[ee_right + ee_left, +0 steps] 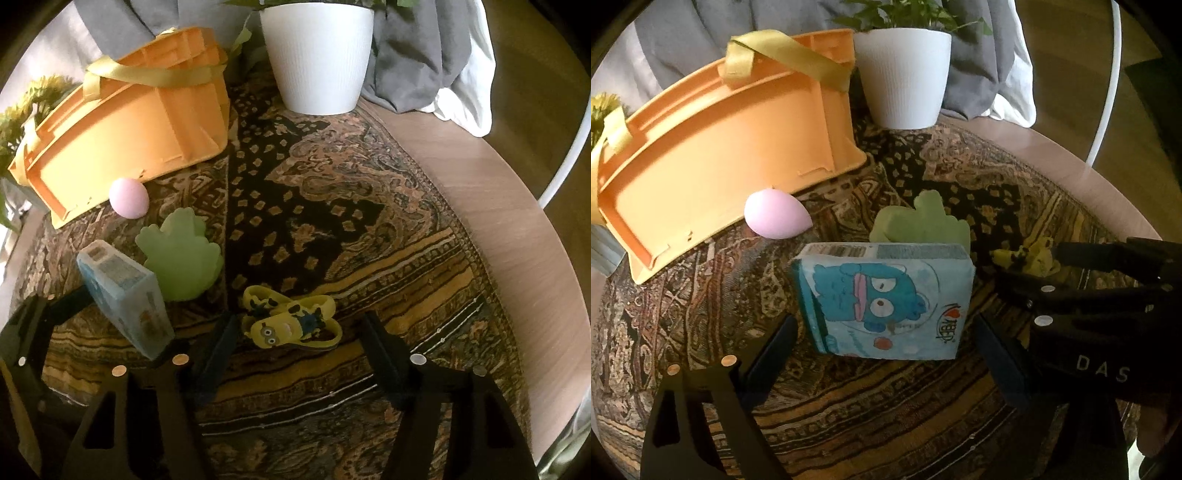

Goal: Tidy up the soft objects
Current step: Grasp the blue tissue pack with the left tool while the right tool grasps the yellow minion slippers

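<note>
Underneath, patterned rug [332, 221] on round wooden table [517, 206], grey curtain [406, 55] behind, both grippers' jaws wide.

Wooden table [509, 206] under patterned cloth [332, 192], white pot [317, 59]

The left gripper [882, 354] is held low, and its two fingers reach forward toward 12 o'clock with a wide gap between them. The right gripper [299, 350] has the same pose, its jaws spread far apart. In the left wrist view the right gripper [1027, 266] enters from 3 o'clock and points toward 9 o'clock, just beside the left one.
</note>
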`<action>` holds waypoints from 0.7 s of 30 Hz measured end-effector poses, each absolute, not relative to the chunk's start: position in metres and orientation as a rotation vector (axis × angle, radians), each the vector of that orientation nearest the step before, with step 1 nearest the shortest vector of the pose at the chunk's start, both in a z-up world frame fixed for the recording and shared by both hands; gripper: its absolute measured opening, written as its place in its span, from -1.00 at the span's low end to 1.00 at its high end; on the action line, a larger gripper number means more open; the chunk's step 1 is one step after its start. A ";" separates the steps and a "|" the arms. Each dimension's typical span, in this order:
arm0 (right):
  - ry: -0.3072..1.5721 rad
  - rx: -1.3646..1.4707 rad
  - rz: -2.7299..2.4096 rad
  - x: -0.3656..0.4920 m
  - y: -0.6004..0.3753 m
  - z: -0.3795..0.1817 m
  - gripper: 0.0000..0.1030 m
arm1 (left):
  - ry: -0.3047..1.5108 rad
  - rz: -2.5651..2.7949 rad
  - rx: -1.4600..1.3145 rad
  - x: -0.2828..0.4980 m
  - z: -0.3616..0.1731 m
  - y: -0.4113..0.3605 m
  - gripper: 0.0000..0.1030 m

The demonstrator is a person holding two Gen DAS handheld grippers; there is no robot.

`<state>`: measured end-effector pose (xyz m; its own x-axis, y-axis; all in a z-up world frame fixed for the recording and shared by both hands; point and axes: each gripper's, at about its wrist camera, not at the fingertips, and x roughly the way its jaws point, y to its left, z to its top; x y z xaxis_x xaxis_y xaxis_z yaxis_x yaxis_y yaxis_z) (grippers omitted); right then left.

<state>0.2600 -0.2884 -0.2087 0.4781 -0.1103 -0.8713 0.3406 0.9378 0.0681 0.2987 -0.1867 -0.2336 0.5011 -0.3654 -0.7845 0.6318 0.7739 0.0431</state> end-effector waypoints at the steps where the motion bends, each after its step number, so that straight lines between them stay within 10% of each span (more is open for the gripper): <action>1: 1.038 0.241 -0.276 0.259 -0.288 -0.208 0.19 | 0.857 -0.620 0.349 0.299 -0.234 -0.187 0.58; 21: 0.978 0.239 -0.229 0.244 -0.291 -0.197 0.09 | 0.820 -0.562 0.306 0.285 -0.218 -0.171 0.39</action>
<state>0.2440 -0.2914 -0.1967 0.5390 -0.0837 -0.8381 0.2974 0.9499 0.0963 0.2853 -0.1713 -0.2180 0.5487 -0.3517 -0.7585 0.5807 0.8130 0.0431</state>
